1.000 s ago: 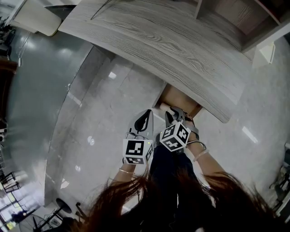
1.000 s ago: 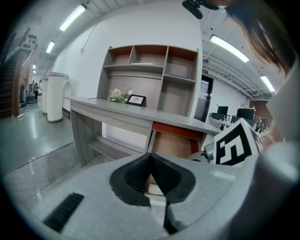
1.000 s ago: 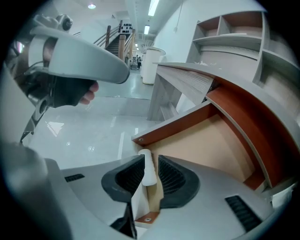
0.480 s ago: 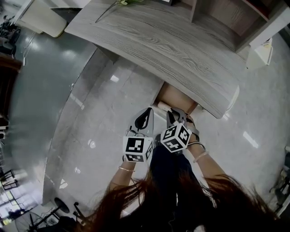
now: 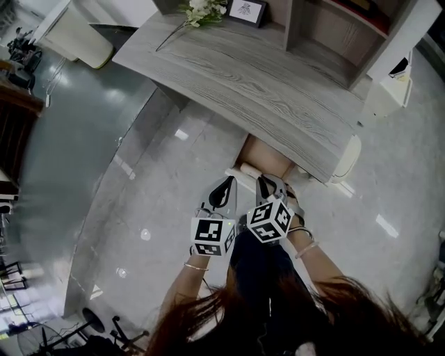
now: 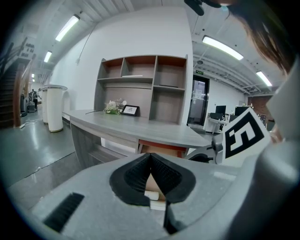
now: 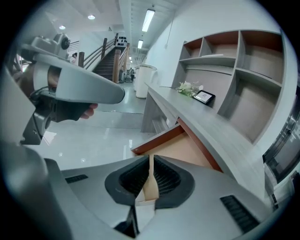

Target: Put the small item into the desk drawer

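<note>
The desk drawer (image 5: 268,154) stands pulled out under the grey wooden desk (image 5: 264,76), showing a tan inside and a reddish-brown front (image 7: 157,139). I cannot make out the small item in any view. Both grippers hang side by side just short of the drawer's front. My left gripper (image 5: 222,189) is shut with nothing in it, its tips meeting (image 6: 151,155). My right gripper (image 5: 268,182) has just been closing its jaws. Only a thin slit (image 7: 151,161) is left between them, and through it I see just the drawer's tan floor.
White flowers (image 5: 201,10) and a small picture frame (image 5: 245,8) lie at the desk's far end. Beside them stands an open shelf unit (image 5: 327,28). A white bin (image 5: 76,31) is at the far left. Glossy grey floor (image 5: 160,195) spreads below the grippers.
Both grippers have lifted a little and drawn back from the drawer. The head view has tipped up, so the flowers, the frame and the shelves now show.
</note>
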`<state>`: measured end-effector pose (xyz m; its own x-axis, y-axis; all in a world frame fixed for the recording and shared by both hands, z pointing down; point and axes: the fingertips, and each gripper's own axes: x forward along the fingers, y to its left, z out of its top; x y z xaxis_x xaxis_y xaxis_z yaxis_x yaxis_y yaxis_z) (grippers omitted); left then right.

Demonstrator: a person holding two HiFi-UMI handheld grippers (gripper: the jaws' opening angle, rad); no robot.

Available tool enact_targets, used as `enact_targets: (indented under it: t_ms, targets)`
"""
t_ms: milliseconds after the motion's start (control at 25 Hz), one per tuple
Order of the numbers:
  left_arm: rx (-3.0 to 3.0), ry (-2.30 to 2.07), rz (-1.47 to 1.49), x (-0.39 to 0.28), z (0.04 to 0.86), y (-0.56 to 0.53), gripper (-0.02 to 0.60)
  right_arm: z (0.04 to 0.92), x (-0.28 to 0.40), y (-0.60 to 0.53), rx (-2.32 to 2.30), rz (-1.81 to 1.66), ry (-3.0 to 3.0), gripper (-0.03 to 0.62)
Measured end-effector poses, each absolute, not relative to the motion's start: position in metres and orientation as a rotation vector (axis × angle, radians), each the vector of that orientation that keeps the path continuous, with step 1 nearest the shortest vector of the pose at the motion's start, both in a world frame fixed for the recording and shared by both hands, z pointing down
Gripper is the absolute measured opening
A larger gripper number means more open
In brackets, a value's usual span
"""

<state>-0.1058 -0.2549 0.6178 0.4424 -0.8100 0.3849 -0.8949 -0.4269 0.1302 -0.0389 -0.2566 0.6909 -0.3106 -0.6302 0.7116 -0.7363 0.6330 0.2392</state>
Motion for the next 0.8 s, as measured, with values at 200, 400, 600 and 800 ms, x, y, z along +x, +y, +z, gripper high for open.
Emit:
enact_targets:
  t_ms: [200,400,600,800]
  targets:
    - [2.394,-1.477,0.373,-0.1,0.597,-0.247,0.015,0.666,-0.033,-0.25,1.096,0.154,-2.06,0.019]
    - [2.395,-1.498,0.372,-0.096,0.576,-0.24,0.015,0.636,-0.029,-0.246,1.132,0.142,-2.091,0.011]
    - [2.401,-1.519,0.361,-0.089,0.552,-0.235,0.015,0.607,-0.021,-0.246,1.165,0.126,-2.115,0.008]
    - [2.411,-1.534,0.359,-0.082,0.53,-0.231,0.015,0.578,-0.015,-0.246,1.197,0.113,-2.144,0.003]
